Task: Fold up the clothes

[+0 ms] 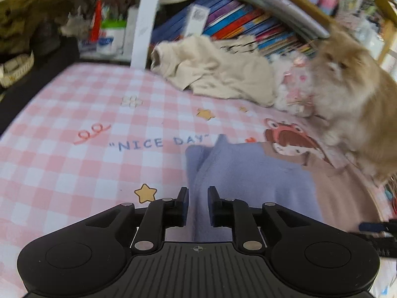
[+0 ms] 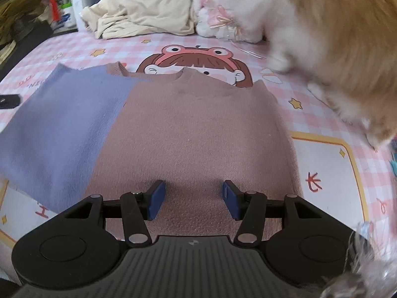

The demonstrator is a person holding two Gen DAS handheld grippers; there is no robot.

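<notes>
A knit sweater point(image 2: 193, 129), dusty pink with a lavender-blue left part point(image 2: 64, 124), lies flat on the pink checked sheet point(image 1: 74, 149). The blue part is folded in over the pink body. My right gripper point(image 2: 193, 198) is open just above the sweater's pink lower half, holding nothing. My left gripper point(image 1: 198, 203) hangs over the blue part point(image 1: 248, 181), jaws narrowly apart with blue cloth showing between them; no grip is evident.
A fluffy ginger cat point(image 2: 335, 37) stands on the bed at the right, close to the sweater; it also shows in the left wrist view point(image 1: 354, 94). A crumpled cream garment point(image 1: 218, 74) and a white plush toy point(image 2: 218, 17) lie behind. Books point(image 1: 248, 22) line the back.
</notes>
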